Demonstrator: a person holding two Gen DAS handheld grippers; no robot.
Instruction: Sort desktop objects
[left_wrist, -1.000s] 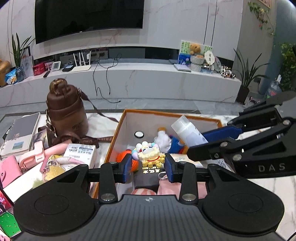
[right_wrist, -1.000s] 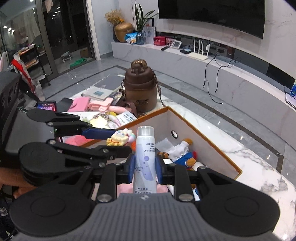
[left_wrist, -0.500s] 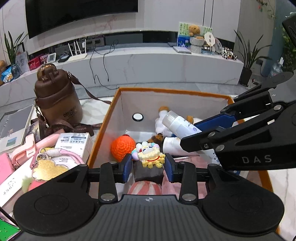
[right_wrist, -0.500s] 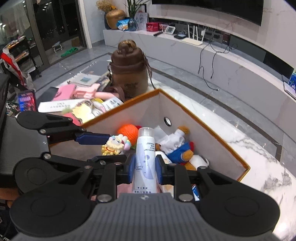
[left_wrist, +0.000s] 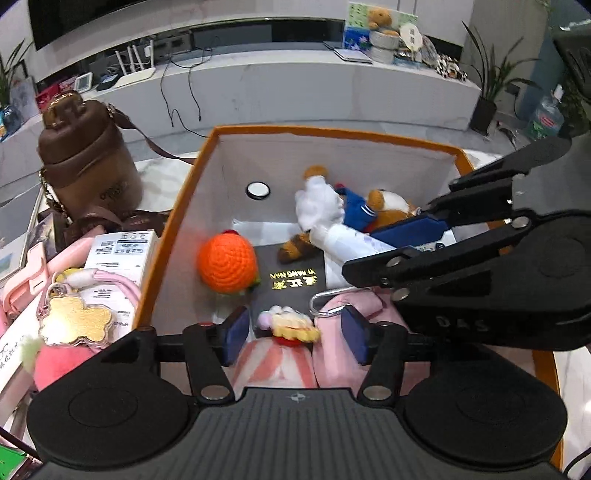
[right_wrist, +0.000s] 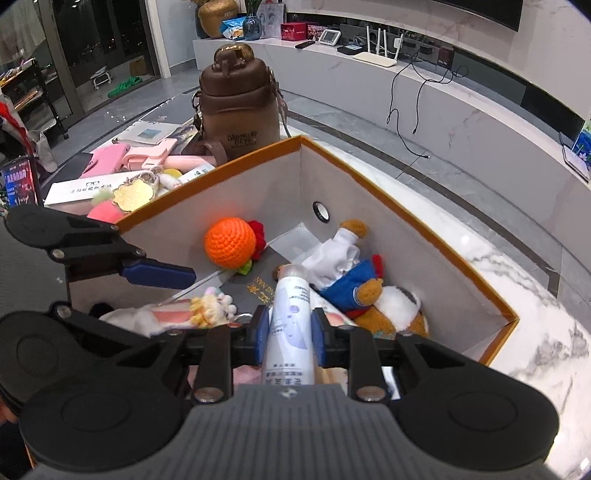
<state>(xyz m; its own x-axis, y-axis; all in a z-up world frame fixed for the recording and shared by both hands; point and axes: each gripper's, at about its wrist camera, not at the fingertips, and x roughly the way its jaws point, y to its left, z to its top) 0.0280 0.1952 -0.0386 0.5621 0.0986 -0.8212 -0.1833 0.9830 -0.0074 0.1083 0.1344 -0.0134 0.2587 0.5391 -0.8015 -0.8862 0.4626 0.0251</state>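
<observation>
Both grippers are matte black: left gripper, right gripper. Each has blue finger pads, silver screws on linked arms, round discs beside a ribbed grey centre; "DAS" embossed.

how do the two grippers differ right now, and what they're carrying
The left gripper is opening, its pads clear of the small toy lying between them; the right gripper stays clamped on a white bottle. The toy rests on things in the box; the bottle is still held up. Both grippers point down into the box.
</observation>
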